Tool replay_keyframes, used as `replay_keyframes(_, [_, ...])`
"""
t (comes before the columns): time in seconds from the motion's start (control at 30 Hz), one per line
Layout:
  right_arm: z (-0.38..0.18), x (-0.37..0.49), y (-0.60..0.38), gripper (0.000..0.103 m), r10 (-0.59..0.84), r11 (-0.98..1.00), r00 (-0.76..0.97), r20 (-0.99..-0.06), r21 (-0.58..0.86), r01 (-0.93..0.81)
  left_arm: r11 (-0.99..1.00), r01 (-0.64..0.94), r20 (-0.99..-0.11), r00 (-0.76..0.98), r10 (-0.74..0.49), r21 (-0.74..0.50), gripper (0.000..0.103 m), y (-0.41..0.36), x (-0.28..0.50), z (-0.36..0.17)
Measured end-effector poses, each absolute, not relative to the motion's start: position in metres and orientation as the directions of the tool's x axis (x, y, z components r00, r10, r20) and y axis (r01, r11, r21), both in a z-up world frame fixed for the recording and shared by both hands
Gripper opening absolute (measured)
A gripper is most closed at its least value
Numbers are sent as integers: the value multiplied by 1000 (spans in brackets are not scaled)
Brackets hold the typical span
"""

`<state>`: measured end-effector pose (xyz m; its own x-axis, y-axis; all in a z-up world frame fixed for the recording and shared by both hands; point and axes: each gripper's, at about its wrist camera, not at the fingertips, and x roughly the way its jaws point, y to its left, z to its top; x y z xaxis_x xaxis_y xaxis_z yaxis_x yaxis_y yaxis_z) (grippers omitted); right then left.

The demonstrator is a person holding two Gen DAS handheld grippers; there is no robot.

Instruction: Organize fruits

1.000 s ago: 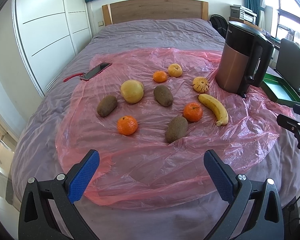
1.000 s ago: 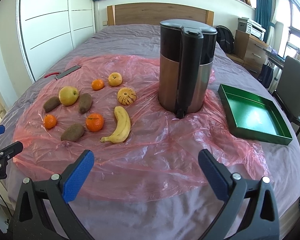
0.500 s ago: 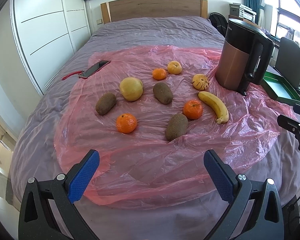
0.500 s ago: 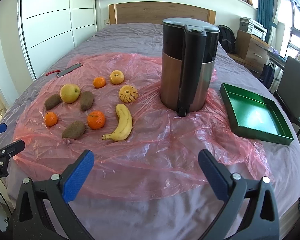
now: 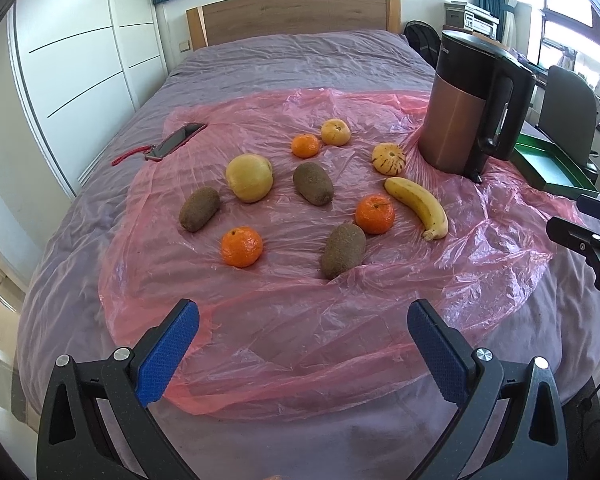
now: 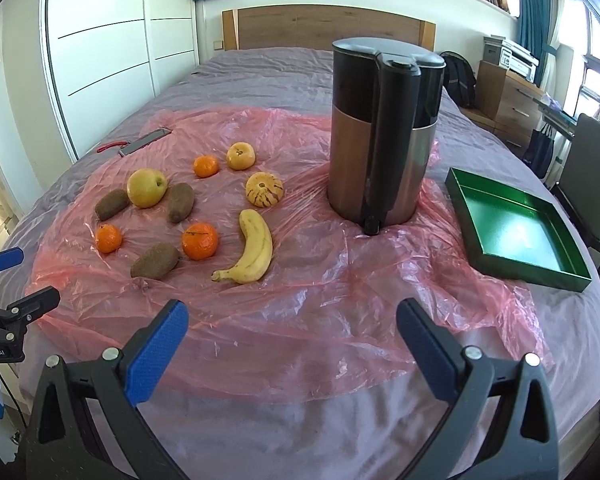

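Both my tools, left tool [image 5: 303, 342] and right tool [image 6: 292, 338], are wide and hold nothing. The fruits lie on the pink sheet [image 6: 320, 288]. I should reach slowly for the banana [image 6: 254, 252], near the green tray [image 6: 516, 236].

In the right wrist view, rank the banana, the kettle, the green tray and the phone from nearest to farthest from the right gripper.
1. banana, just left of centre, closest to the open right gripper.
2. kettle, centre, behind the banana; green tray, to the right. These two are too close to call.
3. phone, far left, at the sheet's edge.
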<state>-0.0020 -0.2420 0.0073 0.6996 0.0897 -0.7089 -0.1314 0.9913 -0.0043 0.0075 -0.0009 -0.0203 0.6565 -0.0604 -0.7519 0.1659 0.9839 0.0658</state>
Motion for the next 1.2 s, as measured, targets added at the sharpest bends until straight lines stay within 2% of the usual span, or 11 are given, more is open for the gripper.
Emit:
replay_keyframes(0.43, [4, 3, -235, 103, 123, 988, 706, -697, 20, -153, 989, 129, -765, 643, -27, 73, 102, 15, 16, -23])
replay_keyframes(0.63, [-1, 13, -221, 103, 147, 982, 670, -728, 23, -190, 993, 47, -766, 640, 56, 112, 102, 43, 25, -28])
replay_keyframes(0.97, [-19, 50, -201, 103, 171, 972, 613, -772, 29, -235, 996, 4, -808, 586, 67, 86, 102, 75, 63, -50])
replay_keyframes(1.03, [-24, 60, -199, 103, 173, 971, 601, -781, 32, -238, 996, 19, -818, 573, 60, 86, 100, 73, 75, -55])
replay_keyframes(1.2, [-40, 90, -191, 103, 173, 970, 569, -804, 39, -240, 998, 49, -851, 524, 15, 48, 77, 67, 107, -74])
